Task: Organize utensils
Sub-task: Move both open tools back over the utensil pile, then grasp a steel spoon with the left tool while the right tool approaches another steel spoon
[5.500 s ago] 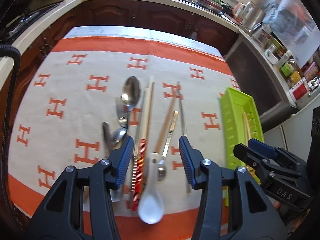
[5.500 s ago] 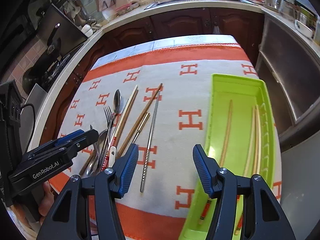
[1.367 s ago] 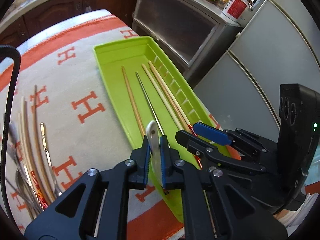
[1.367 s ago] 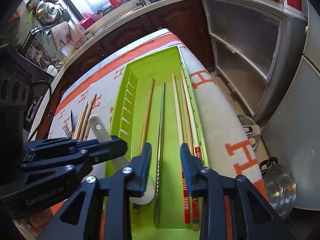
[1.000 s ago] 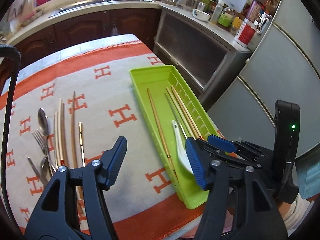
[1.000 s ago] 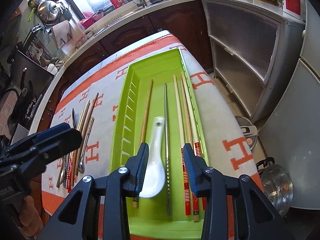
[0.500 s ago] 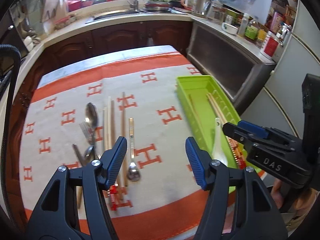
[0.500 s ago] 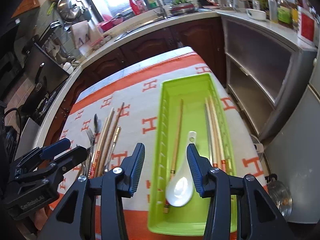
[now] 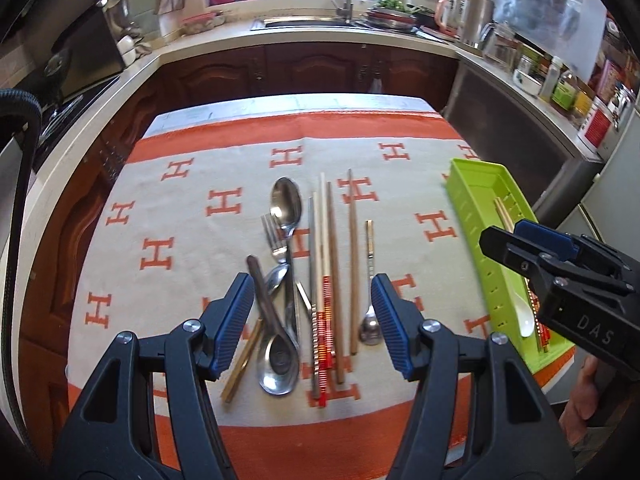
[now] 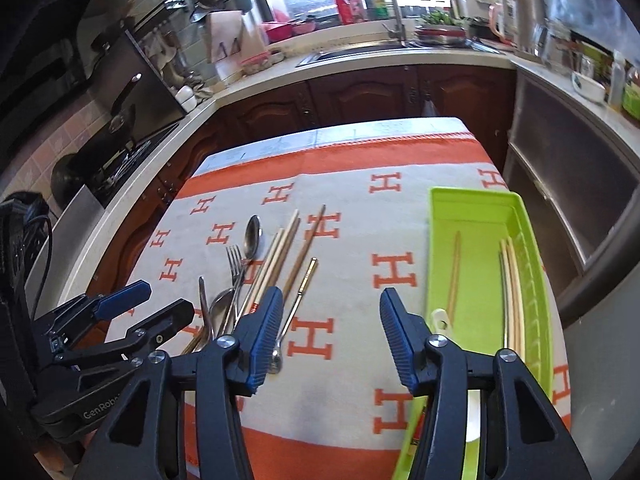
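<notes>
utensils [image 9: 316, 276] lie under the wide, empty left hand-held gripper [image 9: 313, 320]; right hand-held gripper [image 10: 329, 336] just widened, empty.

Tray [image 10: 472, 216]: smooth lime-green plastic, glossy. Spoons [image 9: 286, 204] and fork [image 9: 274, 238]: polished, reflective metal; chopsticks [image 9: 353, 240]: matt wood. Tablecloth [image 9: 192, 240]: matt woven cloth; ladle spoon [image 9: 525, 314]: glossy white, ceramic-looking.

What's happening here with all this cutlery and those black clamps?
A person is sorting utensils with a clamp tool in each hand. The green tray already holds several chopsticks and a white spoon. More spoons, a fork and chopsticks lie on the orange-patterned cloth. The left tool hovers open over that pile, holding nothing. The right tool is empty; its jaws have just been opening.
</notes>
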`<state>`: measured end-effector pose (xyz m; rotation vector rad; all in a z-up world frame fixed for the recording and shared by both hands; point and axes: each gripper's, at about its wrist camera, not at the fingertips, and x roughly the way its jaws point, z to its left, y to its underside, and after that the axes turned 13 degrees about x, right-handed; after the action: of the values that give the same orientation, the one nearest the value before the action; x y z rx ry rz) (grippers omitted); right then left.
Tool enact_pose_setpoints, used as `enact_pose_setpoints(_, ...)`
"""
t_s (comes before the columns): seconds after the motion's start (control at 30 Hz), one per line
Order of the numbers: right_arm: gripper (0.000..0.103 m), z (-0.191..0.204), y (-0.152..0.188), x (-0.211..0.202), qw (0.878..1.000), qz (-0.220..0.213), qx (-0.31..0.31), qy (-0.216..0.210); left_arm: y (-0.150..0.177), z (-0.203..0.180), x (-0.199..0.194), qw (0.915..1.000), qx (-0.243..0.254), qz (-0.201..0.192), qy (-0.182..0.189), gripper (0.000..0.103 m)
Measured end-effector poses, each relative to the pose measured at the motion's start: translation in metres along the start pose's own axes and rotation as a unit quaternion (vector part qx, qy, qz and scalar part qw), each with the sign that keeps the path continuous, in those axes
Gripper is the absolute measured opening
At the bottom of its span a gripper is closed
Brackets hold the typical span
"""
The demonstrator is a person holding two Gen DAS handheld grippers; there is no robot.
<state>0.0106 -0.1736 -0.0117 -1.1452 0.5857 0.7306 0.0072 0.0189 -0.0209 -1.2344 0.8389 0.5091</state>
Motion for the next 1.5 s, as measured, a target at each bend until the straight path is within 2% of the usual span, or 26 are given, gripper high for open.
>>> enact_pose_setpoints(0.13,0.055,0.026,0.005,0.016,1.000,0.008,-0.029,0.003,0.013,0.024,0.007,0.9996,-0.026,0.005,0.002,0.058)
enact_pose_setpoints(0.23,0.055,0.040,0.009,0.032,0.999,0.022,-0.041,0.008,0.028,0.046,0.014,0.9983,-0.055,0.006,0.018,0.058)
enact_pose_setpoints(0.47,0.055,0.055,0.018,0.075,0.997,0.059,-0.054,-0.001,0.058,0.089,0.047,0.9908,-0.109,0.019,0.079,0.058)
enact_pose_setpoints(0.73,0.055,0.063,0.028,0.121,0.992,0.108,-0.065,-0.025,0.064,0.105,0.082,0.9808,-0.127,-0.009,0.147,0.057)
enact_pose_setpoints(0.83,0.055,0.065,0.028,0.129,0.991,0.114,-0.065,-0.031,0.060,0.106,0.096,0.9783,-0.124,-0.018,0.165,0.054)
enact_pose_setpoints(0.93,0.055,0.066,0.028,0.138,0.990,0.121,-0.063,-0.036,0.054,0.107,0.113,0.9718,-0.127,-0.022,0.197,0.048)
enact_pose_setpoints(1.1,0.054,0.064,0.024,0.146,0.990,0.126,-0.059,-0.035,0.048,0.101,0.142,0.9622,-0.133,-0.008,0.237,0.032)
enact_pose_setpoints(1.17,0.053,0.064,0.023,0.149,0.989,0.129,-0.057,-0.036,0.047,0.099,0.149,0.9614,-0.138,-0.010,0.238,0.029)
enact_pose_setpoints(1.2,0.053,0.063,0.023,0.152,0.989,0.131,-0.058,-0.035,0.046,0.100,0.152,0.9597,-0.143,-0.014,0.242,0.024)
enact_pose_setpoints(1.37,0.052,0.067,0.023,0.156,0.988,0.136,-0.060,-0.036,0.046,0.104,0.161,0.9512,-0.172,-0.039,0.253,0.012)
enact_pose_setpoints(1.5,0.050,0.073,0.026,0.159,0.987,0.142,-0.065,-0.043,0.047,0.110,0.164,0.9461,-0.198,-0.041,0.253,0.009)
